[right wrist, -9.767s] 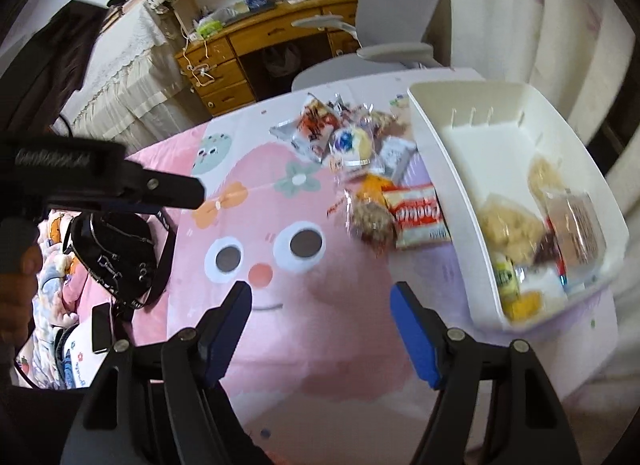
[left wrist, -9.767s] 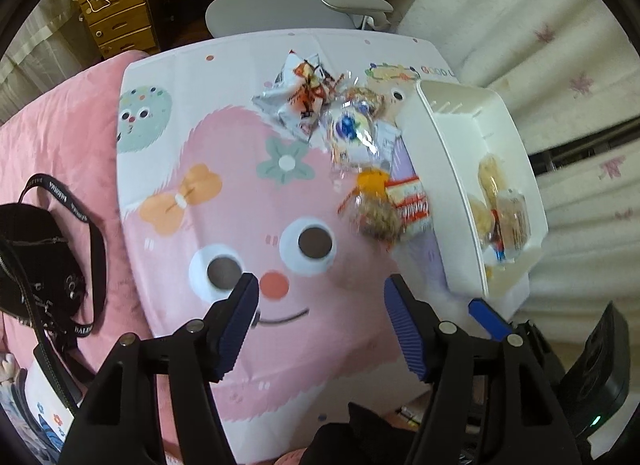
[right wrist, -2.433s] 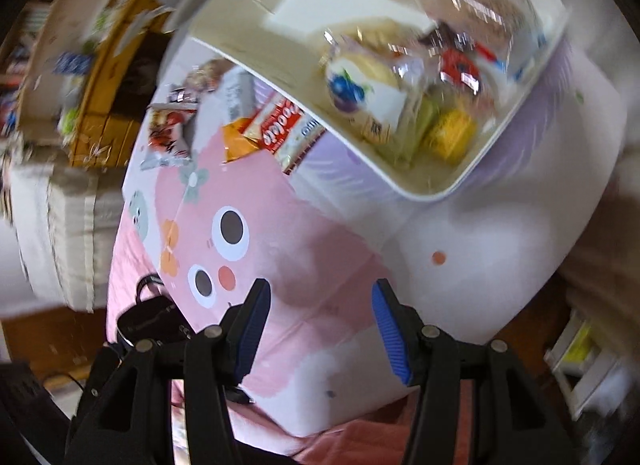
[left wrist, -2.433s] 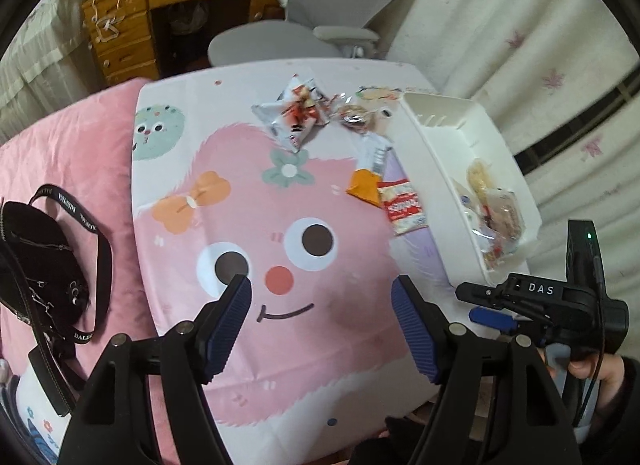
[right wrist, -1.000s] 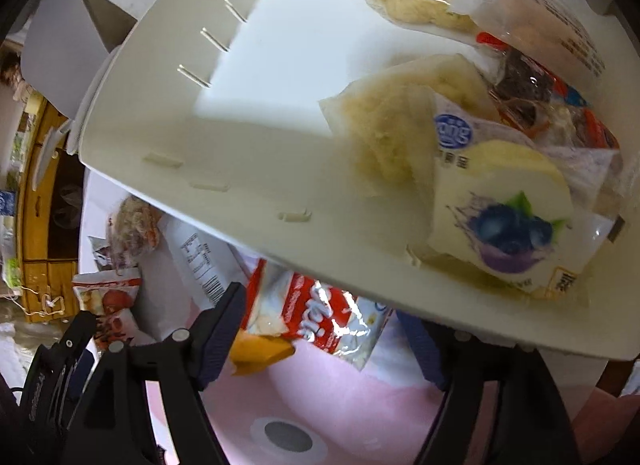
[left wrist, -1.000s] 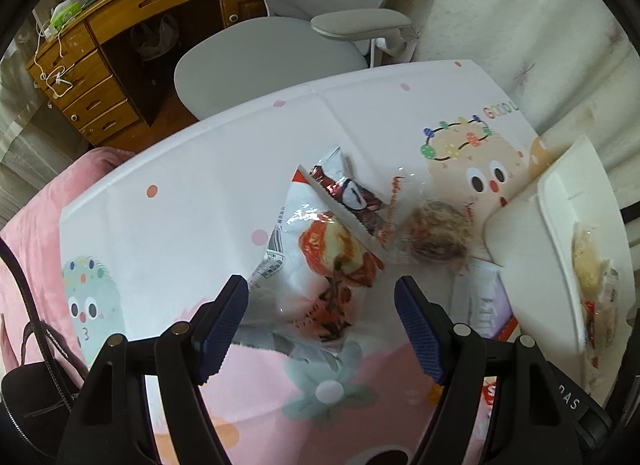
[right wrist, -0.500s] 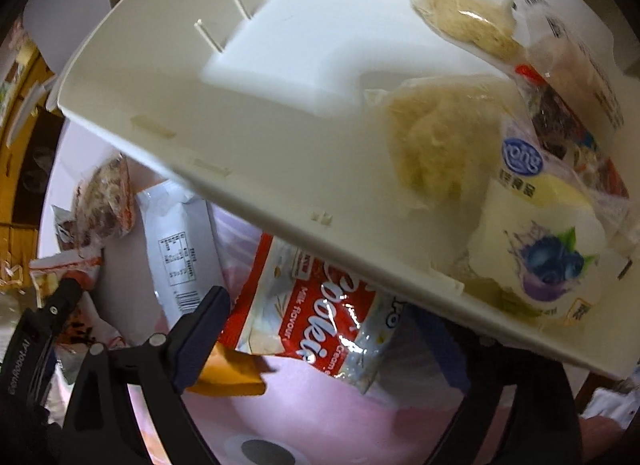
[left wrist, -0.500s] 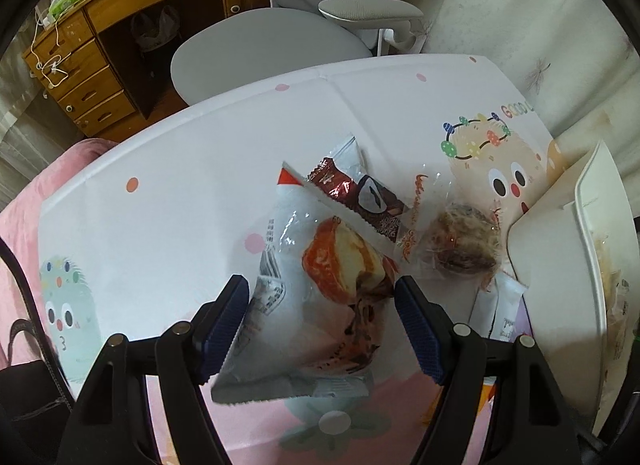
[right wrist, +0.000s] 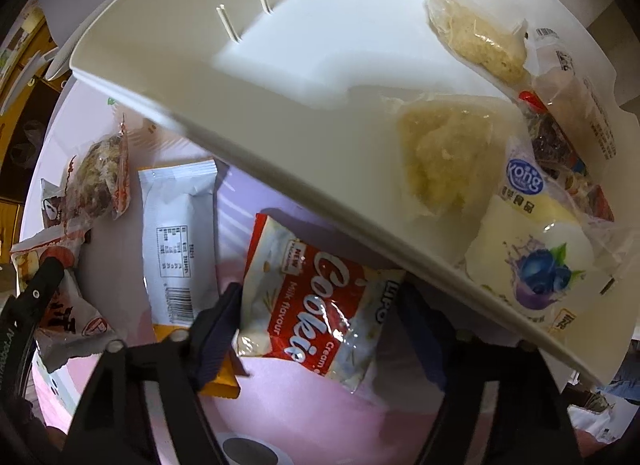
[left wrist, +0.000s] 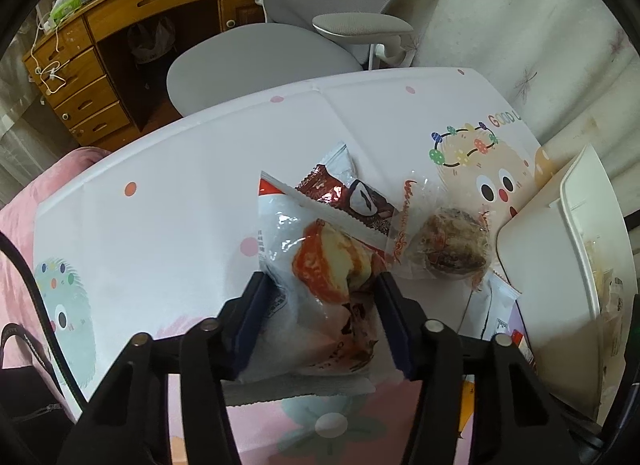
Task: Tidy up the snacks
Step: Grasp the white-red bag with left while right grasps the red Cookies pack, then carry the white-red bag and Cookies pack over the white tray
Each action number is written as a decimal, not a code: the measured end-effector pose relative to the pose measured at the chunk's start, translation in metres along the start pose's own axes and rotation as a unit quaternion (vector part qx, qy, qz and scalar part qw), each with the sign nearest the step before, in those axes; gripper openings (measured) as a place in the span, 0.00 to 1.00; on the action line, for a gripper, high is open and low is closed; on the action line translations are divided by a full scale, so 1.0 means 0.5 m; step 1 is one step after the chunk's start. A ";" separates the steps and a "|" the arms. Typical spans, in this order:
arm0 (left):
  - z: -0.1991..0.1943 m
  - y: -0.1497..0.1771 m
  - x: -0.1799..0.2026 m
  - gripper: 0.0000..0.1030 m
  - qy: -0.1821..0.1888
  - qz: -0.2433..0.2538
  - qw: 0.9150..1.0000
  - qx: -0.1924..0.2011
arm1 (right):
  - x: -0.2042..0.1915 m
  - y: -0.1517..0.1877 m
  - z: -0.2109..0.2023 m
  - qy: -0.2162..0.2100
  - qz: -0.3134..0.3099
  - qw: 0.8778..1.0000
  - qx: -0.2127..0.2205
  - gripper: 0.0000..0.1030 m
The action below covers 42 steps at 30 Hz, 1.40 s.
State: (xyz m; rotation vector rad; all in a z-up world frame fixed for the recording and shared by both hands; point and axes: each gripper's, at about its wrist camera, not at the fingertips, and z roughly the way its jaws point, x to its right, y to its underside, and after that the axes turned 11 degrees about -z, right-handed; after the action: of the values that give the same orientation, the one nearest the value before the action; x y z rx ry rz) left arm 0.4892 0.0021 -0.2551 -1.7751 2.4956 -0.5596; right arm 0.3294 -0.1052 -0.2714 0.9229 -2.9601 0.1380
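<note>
Here the left gripper [left wrist: 320, 305] points steeply down over the table [left wrist: 180, 169], which wears a white and pink cartoon cloth. Its jaws have just been closing and now press on both sides of a silvery snack bag [left wrist: 316, 265] printed in red and orange, the wrapper bulging between the blue pads. Just behind that bag lies a dark brown wrapper [left wrist: 352, 197], partly tucked under it, and beside both sits a round brownish bun in clear plastic [left wrist: 452, 245].

The right gripper [right wrist: 316, 325] points straight down at the red and white cookie packet [right wrist: 316, 305], which lies flat on the cloth with one end slipped under the edge of the white tray [right wrist: 240, 77]. Its jaws have also just been closing and stand on either side of the packet; whether the pads already press on it I cannot tell, since the far pad is blurred. Left of the packet lies a white wrapper [right wrist: 180, 233] with a barcode, and an orange packet [right wrist: 220, 381] pokes out under the near finger.

In the tray sit two pale crumbly buns in clear wrap [right wrist: 444, 149], a blueberry pastry pack [right wrist: 532, 257] and several more wrapped snacks crowded at one end.
</note>
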 end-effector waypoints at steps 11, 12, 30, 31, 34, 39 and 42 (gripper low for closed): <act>-0.041 0.032 -0.034 0.33 -0.007 -0.026 1.000 0.001 | 0.041 0.021 -0.028 -0.029 -0.007 0.999 -0.011 0.56; -0.050 0.037 -0.038 0.32 -0.006 -0.029 1.000 0.002 | 0.042 0.022 -0.029 -0.033 -0.008 0.999 -0.011 0.55; -0.236 0.188 -0.073 0.32 -0.006 -0.063 0.998 0.022 | 0.110 0.161 -0.056 -0.089 -0.009 0.993 -0.076 0.55; -0.248 0.201 -0.074 0.32 -0.005 -0.065 0.998 0.023 | 0.117 0.173 -0.065 -0.093 -0.011 0.993 -0.075 0.55; -0.284 0.240 -0.075 0.33 0.002 -0.075 0.997 0.028 | 0.132 0.199 -0.087 -0.096 -0.021 0.993 -0.069 0.55; -0.338 0.313 -0.074 0.33 0.009 -0.089 0.995 0.048 | 0.147 0.228 -0.113 -0.105 -0.031 0.992 -0.058 0.55; -0.364 0.364 -0.070 0.32 0.021 -0.098 0.994 0.052 | 0.154 0.248 -0.127 -0.114 -0.035 0.992 -0.049 0.55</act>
State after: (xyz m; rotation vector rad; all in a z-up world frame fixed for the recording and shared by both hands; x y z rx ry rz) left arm 0.2947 0.1358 -0.1466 -2.0018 2.2849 -0.7295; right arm 0.1962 -0.0407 -0.2123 1.0963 -3.0993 -0.1244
